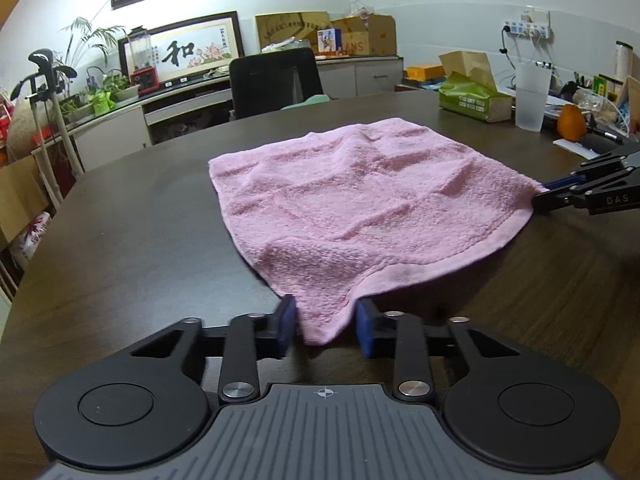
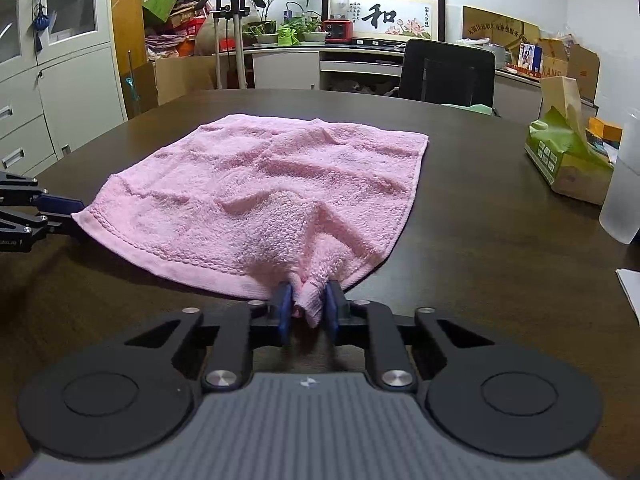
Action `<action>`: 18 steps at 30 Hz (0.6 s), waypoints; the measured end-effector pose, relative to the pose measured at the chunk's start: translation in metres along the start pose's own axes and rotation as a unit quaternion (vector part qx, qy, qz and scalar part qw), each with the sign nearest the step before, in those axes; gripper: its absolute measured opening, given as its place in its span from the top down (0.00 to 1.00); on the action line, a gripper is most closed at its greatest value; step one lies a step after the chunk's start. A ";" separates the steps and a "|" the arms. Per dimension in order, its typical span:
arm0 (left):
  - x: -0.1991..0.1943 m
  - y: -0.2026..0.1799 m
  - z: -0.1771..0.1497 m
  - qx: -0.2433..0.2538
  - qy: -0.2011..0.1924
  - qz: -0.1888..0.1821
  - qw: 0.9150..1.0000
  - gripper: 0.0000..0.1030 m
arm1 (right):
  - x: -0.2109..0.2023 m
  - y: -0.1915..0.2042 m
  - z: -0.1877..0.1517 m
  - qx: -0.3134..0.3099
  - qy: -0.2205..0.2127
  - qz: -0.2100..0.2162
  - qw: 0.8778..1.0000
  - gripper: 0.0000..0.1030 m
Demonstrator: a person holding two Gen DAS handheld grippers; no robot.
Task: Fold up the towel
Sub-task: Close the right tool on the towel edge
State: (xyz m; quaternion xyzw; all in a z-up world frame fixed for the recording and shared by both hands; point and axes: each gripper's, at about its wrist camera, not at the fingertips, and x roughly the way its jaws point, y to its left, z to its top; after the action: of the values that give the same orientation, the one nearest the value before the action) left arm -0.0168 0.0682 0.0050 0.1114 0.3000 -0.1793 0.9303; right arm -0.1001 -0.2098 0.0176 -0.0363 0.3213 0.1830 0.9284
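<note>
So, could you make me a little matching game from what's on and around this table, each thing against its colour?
Things:
1. towel
2. tissue box
3. cup
4. chair

Colours:
a. green
b. black
c. pink
d. frosted white

Pairs: 1-c, 2-a, 3-d, 4-b

Dim indoor light, fisheye-warped edges
</note>
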 end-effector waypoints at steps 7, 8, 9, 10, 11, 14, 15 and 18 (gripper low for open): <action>-0.005 -0.004 0.002 -0.002 -0.025 0.018 1.000 0.95 | -0.001 0.003 0.001 0.011 -0.004 0.009 1.000 0.88; -0.006 -0.005 0.003 -0.001 -0.030 0.020 0.999 0.95 | -0.001 0.003 0.001 0.012 -0.006 0.008 1.000 0.89; -0.007 -0.006 0.004 -0.002 -0.034 0.021 0.999 0.95 | -0.002 0.002 0.001 0.015 -0.010 0.008 1.000 0.89; -0.009 -0.007 0.005 -0.003 -0.036 0.024 0.999 0.95 | -0.003 0.002 0.001 0.018 -0.014 0.008 1.000 0.89; -0.010 -0.008 0.006 -0.005 -0.038 0.026 0.999 0.95 | -0.005 0.001 0.001 0.022 -0.019 0.009 1.000 0.90; -0.014 -0.010 0.007 -0.006 -0.042 0.030 0.999 0.95 | -0.011 0.000 0.000 0.033 -0.034 0.014 0.999 0.91; -0.015 -0.011 0.007 -0.007 -0.043 0.030 0.999 0.95 | -0.013 0.000 0.000 0.035 -0.037 0.014 0.999 0.91; -0.022 -0.012 0.006 -0.009 -0.048 0.029 0.998 0.95 | -0.020 0.001 -0.001 0.035 -0.046 0.012 0.998 0.92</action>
State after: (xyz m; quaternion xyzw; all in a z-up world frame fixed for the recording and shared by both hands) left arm -0.0349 0.0615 0.0216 0.1026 0.2531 -0.1542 0.9495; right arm -0.1156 -0.2151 0.0287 0.0090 0.2849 0.1845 0.9406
